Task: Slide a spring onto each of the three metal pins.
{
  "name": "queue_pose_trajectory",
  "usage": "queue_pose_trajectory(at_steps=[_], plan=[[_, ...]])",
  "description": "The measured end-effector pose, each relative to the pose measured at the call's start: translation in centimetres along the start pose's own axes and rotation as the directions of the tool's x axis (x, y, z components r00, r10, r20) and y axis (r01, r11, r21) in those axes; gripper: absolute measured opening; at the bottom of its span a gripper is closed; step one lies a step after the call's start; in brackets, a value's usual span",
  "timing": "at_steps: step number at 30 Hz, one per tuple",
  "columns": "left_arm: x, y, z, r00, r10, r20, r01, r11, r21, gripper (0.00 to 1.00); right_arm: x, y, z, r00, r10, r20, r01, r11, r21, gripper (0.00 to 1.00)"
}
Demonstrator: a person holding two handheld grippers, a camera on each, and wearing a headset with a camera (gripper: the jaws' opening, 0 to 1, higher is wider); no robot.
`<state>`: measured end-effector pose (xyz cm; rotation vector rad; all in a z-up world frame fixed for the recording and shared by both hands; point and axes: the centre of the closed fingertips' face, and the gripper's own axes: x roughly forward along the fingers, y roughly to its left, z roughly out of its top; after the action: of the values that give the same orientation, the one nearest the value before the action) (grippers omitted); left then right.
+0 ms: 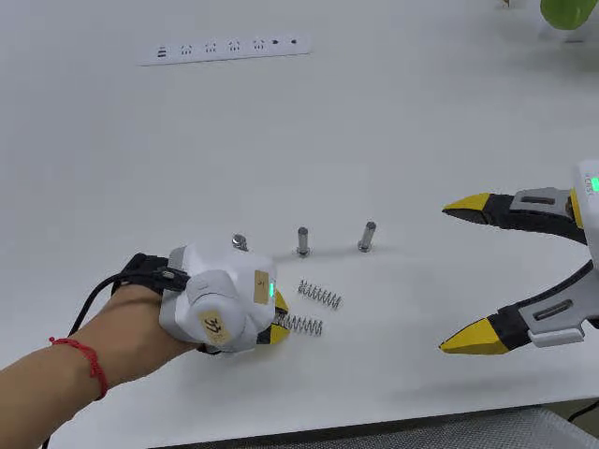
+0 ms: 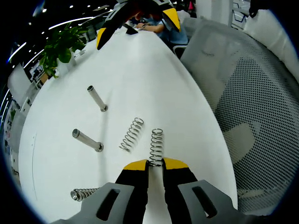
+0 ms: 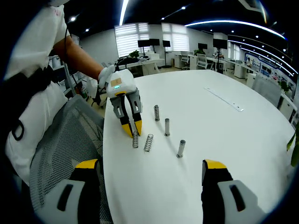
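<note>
Three metal pins stand in a row on the white table [image 1: 393,122]. The left pin [image 1: 240,241] wears a spring [image 2: 84,193]; the middle pin [image 1: 303,240] and the right pin [image 1: 367,237] are bare. My left gripper [image 1: 279,323] rests low on the table, shut on the near end of a spring [image 2: 156,144] that lies flat. A second loose spring [image 1: 320,295] lies just beyond it, untouched. My right gripper [image 1: 465,276] hovers off to the right, open and holding nothing, well away from the pins.
A white power strip [image 1: 225,49] lies at the table's far side. A green object [image 1: 569,11] sits at the far right corner. A mesh chair [image 2: 252,116] stands close to the table's near edge. A plant [image 2: 60,49] is at the far end.
</note>
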<state>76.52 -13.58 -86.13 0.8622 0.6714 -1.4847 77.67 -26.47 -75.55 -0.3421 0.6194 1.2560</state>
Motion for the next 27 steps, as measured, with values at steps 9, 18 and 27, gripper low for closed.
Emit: queue_pose_trajectory(at_steps=[9, 18, 27], plan=[[0.0, -0.1, 0.0, 0.9999, 0.015, -0.005, -0.015, 1.000, -0.009, 0.11, 0.1, 0.2, -0.1, 1.0000, 0.002, -0.005, -0.002, 1.000, -0.002, 0.90], [-0.1, -0.6, 0.0, 1.0000, 0.006, 0.008, -0.006, 1.000, -0.025, 0.11, 0.4, 0.3, 0.0, 1.0000, 0.004, -0.006, -0.004, 1.000, 0.000, 0.90], [-0.9, -1.1, 1.0, 0.9978, 0.011, 0.065, -0.006, 0.998, -0.069, 0.11, 0.5, 0.6, 0.2, 0.9999, 0.011, -0.007, -0.011, 1.000, -0.001, 0.89]])
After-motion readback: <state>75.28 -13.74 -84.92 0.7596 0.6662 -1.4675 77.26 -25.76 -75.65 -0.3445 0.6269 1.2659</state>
